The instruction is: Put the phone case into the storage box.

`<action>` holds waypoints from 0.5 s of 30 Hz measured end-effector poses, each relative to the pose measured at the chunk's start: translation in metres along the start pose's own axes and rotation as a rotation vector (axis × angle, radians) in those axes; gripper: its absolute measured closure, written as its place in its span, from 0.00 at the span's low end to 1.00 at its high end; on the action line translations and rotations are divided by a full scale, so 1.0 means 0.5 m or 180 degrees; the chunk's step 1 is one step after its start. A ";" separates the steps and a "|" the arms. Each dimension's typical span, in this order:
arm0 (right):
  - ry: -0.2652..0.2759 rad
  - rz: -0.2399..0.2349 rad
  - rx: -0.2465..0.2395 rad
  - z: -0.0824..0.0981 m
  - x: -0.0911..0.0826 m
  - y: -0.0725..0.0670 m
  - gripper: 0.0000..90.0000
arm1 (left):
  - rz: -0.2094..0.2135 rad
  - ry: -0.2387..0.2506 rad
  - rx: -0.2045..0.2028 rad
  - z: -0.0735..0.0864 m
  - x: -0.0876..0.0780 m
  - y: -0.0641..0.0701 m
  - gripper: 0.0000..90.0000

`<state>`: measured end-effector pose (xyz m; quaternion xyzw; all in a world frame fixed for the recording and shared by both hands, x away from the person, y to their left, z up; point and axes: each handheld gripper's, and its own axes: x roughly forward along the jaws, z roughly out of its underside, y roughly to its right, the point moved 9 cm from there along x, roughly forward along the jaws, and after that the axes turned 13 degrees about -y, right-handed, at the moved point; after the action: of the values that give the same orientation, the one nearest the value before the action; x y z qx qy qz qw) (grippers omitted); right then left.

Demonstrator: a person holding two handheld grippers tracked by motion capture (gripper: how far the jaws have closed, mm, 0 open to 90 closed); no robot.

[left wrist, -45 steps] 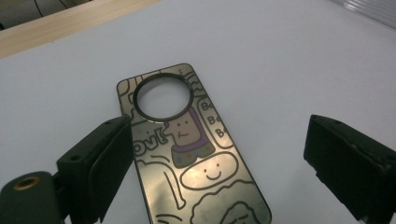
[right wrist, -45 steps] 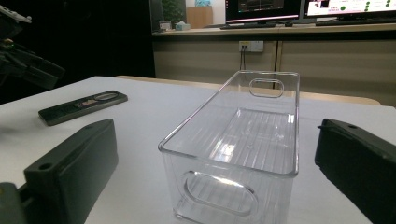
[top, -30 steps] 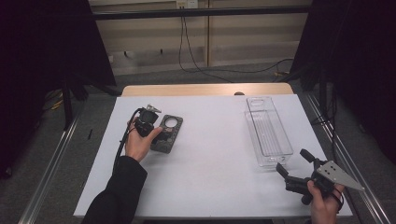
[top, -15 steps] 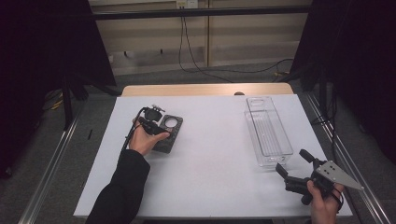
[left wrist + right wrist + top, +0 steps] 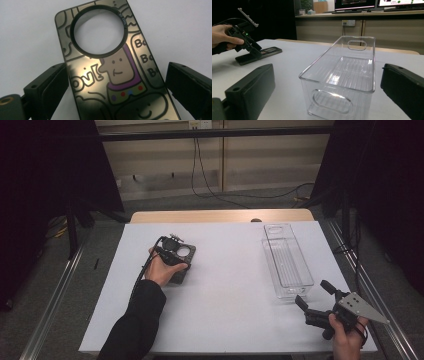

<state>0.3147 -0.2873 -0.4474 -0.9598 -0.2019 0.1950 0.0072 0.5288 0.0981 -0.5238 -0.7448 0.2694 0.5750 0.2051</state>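
A dark phone case (image 5: pixel 112 75) with cartoon drawings and a round camera ring lies flat on the white table (image 5: pixel 230 315). My left gripper (image 5: pixel 117 87) is open and straddles the case, one jaw on each long side. From above, the left gripper (image 5: pixel 172 251) hovers at the case (image 5: pixel 186 259), left of centre. My right gripper (image 5: pixel 317 301) is open and empty near the front right edge, facing the clear plastic bin (image 5: pixel 285 262). Between its jaws stands the empty bin (image 5: pixel 342 75), with the left gripper (image 5: pixel 249 46) over the case (image 5: pixel 262 53) farther off.
The bin stands lengthwise on the right half of the table, with handle cut-outs at both ends. A wooden strip (image 5: pixel 220 216) borders the table's far edge. Metal rails (image 5: pixel 55 295) run along both sides. Cables lie on the floor behind.
My left gripper has moved to the right, from beside the phone case to over it. The right gripper and the bin have stayed still.
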 end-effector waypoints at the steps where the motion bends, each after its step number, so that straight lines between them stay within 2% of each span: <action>1: -0.0001 0.0001 -0.0003 0.000 0.000 0.000 0.00 | -0.0026 -0.0015 -0.0018 0.001 0.005 0.001 0.03; 2: -0.0004 -0.0001 0.0002 0.000 0.000 0.000 0.00 | -0.0040 -0.0042 0.0003 0.002 0.007 -0.001 0.02; 4: -0.0004 0.0002 0.0009 0.000 0.000 0.001 0.00 | 0.0028 -0.0046 -0.0075 0.003 0.009 -0.001 0.01; 6: -0.0001 0.0009 0.0005 0.000 0.000 0.001 0.00 | 0.0021 -0.0027 -0.0042 0.004 0.010 -0.003 0.01; 15: 0.0004 0.0009 0.0000 0.000 -0.001 0.001 0.00 | 0.0017 -0.0020 -0.0066 0.004 0.013 -0.004 0.00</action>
<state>0.3144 -0.2878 -0.4473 -0.9602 -0.2005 0.1944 0.0071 0.5296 0.0998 -0.5309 -0.7443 0.2647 0.5807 0.1967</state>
